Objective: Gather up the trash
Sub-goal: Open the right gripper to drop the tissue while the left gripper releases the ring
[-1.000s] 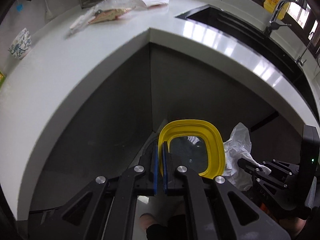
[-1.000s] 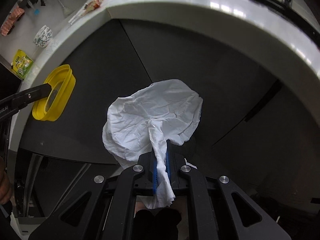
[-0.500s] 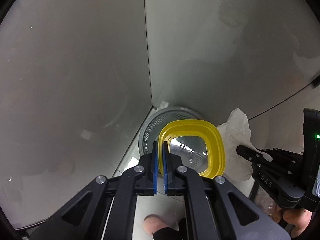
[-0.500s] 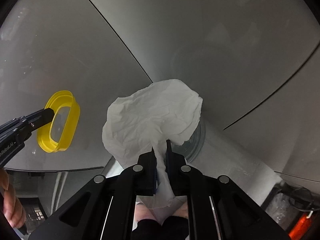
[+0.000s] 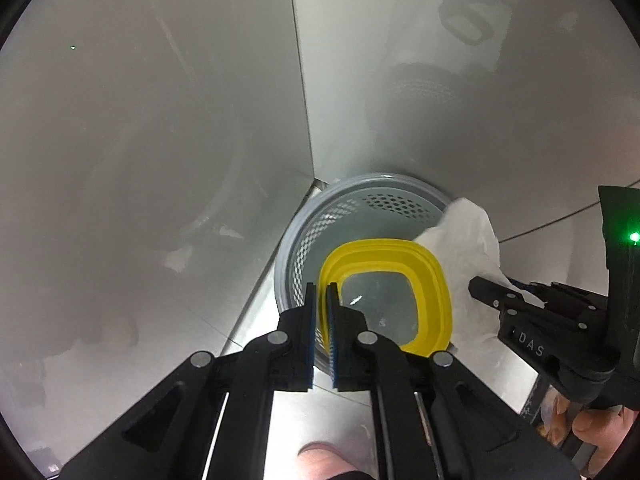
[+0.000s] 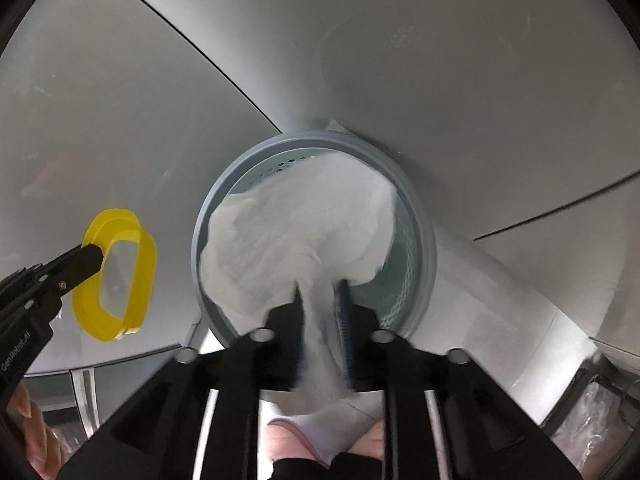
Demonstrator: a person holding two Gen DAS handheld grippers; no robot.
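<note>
My left gripper (image 5: 322,296) is shut on the rim of a yellow plastic lid (image 5: 430,280) with a clear middle, held over the grey perforated trash bin (image 5: 304,248). The lid also shows in the right wrist view (image 6: 146,276). My right gripper (image 6: 322,296) has its jaws parted, with a crumpled white tissue (image 6: 304,224) blurred between them, right over the bin's mouth (image 6: 420,216). In the left wrist view the tissue (image 5: 472,248) hangs at the bin's right edge beside the right gripper's fingers (image 5: 492,294).
Grey cabinet panels (image 5: 160,140) meet in a corner behind the bin. The bin stands on a pale tiled floor (image 5: 320,412). A clear plastic bag (image 6: 592,416) lies at the lower right.
Both grippers have come down from counter height to the bin on the floor. The right gripper's jaws have opened and the tissue is slipping down, blurred. The left still grips the lid.
</note>
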